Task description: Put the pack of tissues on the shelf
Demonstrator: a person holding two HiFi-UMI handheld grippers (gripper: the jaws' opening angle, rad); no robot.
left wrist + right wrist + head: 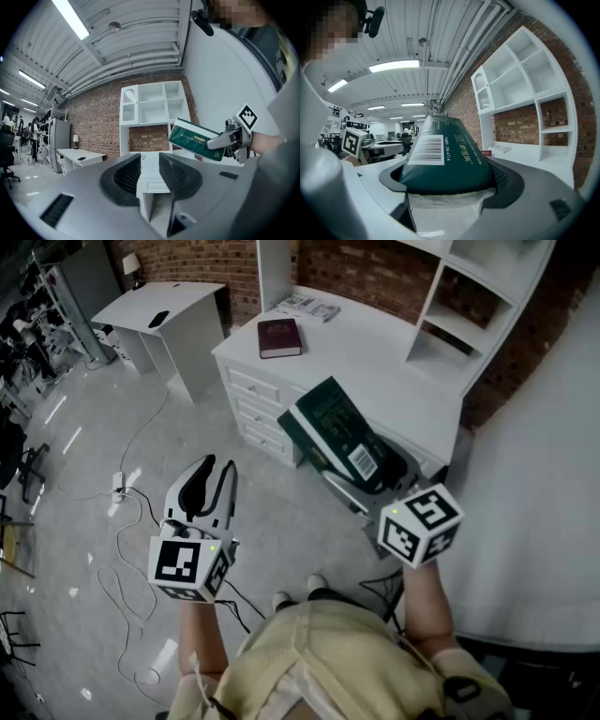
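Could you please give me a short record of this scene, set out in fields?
Held item: pack of tissues, dark green, barcode facing up
Right gripper: closed on the pack
Left gripper: jaws apart, nothing between them
Shelf: white, stands on the desk
Book: dark red, lies flat on the desk
Task stage: pack not yet on the shelf

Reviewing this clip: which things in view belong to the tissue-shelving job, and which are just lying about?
Job in hand:
- dark green plastic-wrapped tissue pack, clamped in the right tool
- white open shelf unit on the white desk

Lying about:
- maroon book
- printed leaflet
- small white side table
- left tool, open and empty
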